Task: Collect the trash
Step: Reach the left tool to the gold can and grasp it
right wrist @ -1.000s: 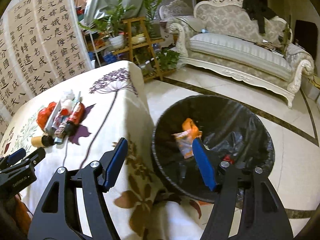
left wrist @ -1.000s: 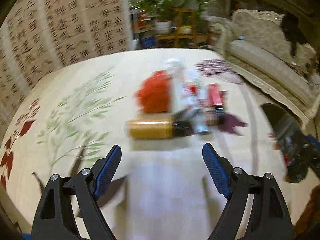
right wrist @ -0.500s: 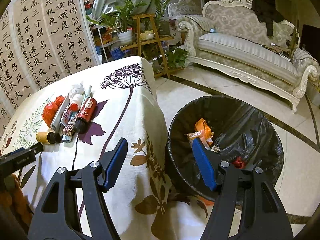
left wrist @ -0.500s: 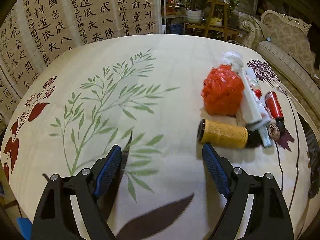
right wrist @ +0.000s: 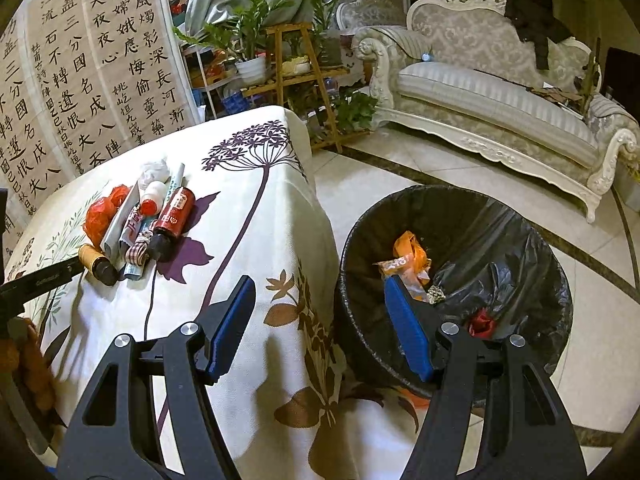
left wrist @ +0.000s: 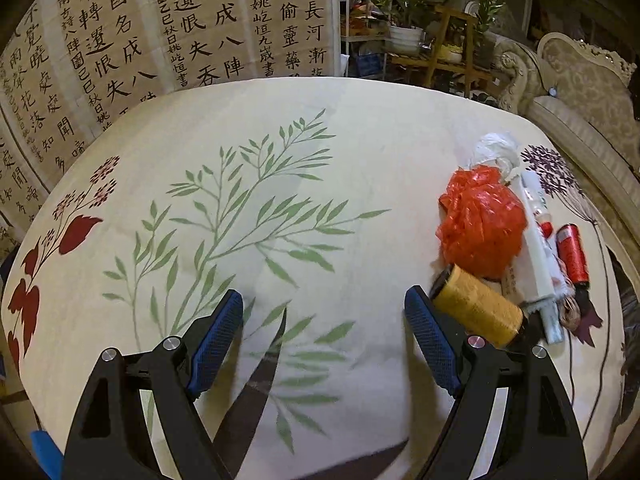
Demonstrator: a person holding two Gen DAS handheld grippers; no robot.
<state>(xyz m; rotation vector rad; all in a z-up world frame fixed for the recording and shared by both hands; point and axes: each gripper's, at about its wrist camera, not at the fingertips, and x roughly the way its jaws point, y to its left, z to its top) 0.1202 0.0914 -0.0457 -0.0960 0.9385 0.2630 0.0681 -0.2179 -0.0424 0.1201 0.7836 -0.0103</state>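
Observation:
A pile of trash lies on the cloth-covered table: a crumpled red plastic bag, a yellow bottle with a black cap, a white tube, a red bottle and a white wad. My left gripper is open and empty; its right finger is just left of the yellow bottle. In the right wrist view the pile lies at the left. My right gripper is open and empty, above the table edge beside the black-lined bin, which holds orange wrappers.
A calligraphy screen stands behind the table. Plant shelves and a pale sofa stand beyond the tiled floor. The cloth hangs over the table's right edge next to the bin.
My left gripper has swung left and come closer over the table, so the trash pile now lies at its right finger. My right gripper drifted slightly; the bin looks closer.

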